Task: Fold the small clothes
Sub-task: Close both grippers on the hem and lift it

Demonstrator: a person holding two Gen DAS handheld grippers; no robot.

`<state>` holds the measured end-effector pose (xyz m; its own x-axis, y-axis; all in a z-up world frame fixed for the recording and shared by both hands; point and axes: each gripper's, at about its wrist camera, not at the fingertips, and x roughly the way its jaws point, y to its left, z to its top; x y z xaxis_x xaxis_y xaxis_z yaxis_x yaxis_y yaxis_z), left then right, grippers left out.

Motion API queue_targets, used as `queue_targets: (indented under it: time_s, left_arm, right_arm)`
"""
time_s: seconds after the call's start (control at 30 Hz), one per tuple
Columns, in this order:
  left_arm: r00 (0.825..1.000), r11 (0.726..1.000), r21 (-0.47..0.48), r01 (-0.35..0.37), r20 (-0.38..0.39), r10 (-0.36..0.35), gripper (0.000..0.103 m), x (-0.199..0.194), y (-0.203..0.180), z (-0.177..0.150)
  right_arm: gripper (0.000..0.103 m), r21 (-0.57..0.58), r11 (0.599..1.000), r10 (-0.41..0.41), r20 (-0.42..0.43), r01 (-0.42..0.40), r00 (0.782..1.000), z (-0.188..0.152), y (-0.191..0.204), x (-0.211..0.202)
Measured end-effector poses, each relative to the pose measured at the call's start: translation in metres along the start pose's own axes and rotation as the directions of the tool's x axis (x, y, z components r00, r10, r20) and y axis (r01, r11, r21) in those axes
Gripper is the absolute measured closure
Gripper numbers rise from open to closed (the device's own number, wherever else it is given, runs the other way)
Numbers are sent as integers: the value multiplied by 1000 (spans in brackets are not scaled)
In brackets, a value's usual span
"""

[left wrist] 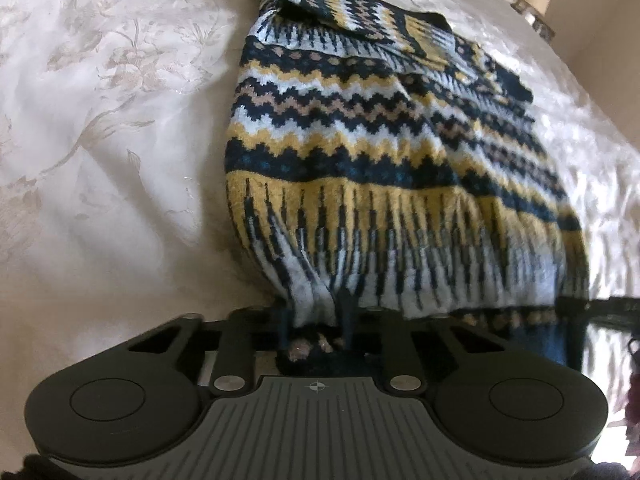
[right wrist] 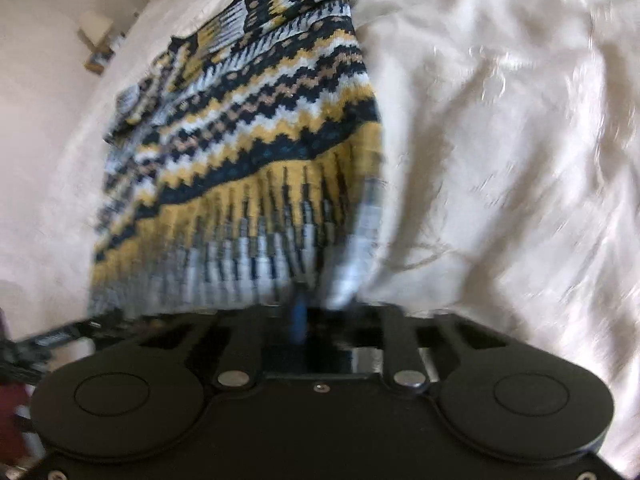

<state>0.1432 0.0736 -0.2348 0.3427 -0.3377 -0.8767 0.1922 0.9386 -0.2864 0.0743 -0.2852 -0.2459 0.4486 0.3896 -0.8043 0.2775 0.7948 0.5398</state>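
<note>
- The white bed cover (left wrist: 100,140) lies bare and wide at the left of the knitted sweater (left wrist: 380,152); it has a pale flower pattern.
- The left gripper (left wrist: 316,320) is clamped on the sweater's near hem at its left corner, the cloth bunched between the closed jaws.
- The sweater lies on the cover and stretches away from both grippers, a sleeve folded across its far end.
- The right gripper (right wrist: 306,312) is clamped on the near hem at the right corner.
- At the right the wrinkled cover is bare.
- I see no container here.
</note>
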Motion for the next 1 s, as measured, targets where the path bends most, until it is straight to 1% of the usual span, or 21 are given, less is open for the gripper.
queue_targets:
  time_s: [0.07, 0.13, 0.2, 0.33, 0.47, 0.53, 0.6, 0.73, 0.8, 0.87, 0.93, 1.0]
  left_arm:
    - [1000, 999, -41, 21, 5, -21, 92, -4, 2, 3]
    - [999, 997, -71, 42, 31, -40, 93, -11, 2, 7]
    - [996, 995, -77, 67, 61, -62, 93, -21, -1, 12]
    - [985, 992, -76, 105, 144, -93, 94, -41, -9, 30]
    - [964, 985, -109, 132, 247, -102, 94, -57, -8, 62]
    - [953, 985, -115, 132, 288, -94, 94, -63, -6, 79]
    - [938, 982, -122, 142, 333, -95, 93, -66, -5, 101]
    - [913, 978, -135, 157, 398, -92, 93, -63, 0, 150]
    - [903, 979, -129, 158, 421, -90, 94, -56, -1, 174]
    - [901, 983, -117, 140, 427, -78, 94, -46, -3, 195]
    - [911, 986, -116, 120, 407, -63, 94, -33, 0, 214]
    - [916, 985, -136, 107, 398, -45, 94, -16, 3, 229]
  right_arm:
    - [87, -9, 1000, 7, 7, -7, 1000, 1, 5, -5]
    - [88, -13, 999, 40, 24, -40, 999, 4, 12, -11]
    - [89, 5, 995, 96, 51, -97, 994, 9, 17, -21]
    - [89, 8, 985, 169, 130, -171, 977, 26, 32, -40]
    - [89, 0, 976, 214, 205, -219, 955, 56, 45, -52]
    - [89, 1, 971, 231, 242, -239, 942, 75, 50, -54]
    - [89, 5, 966, 248, 280, -259, 928, 96, 52, -55]
    - [89, 17, 957, 267, 345, -290, 900, 143, 57, -49]
    - [89, 14, 958, 262, 368, -287, 892, 163, 59, -45]
    - [89, 21, 963, 240, 376, -267, 895, 184, 61, -36]
    - [89, 45, 970, 205, 370, -238, 906, 204, 59, -20]
    - [90, 69, 976, 168, 354, -205, 920, 218, 55, -5]
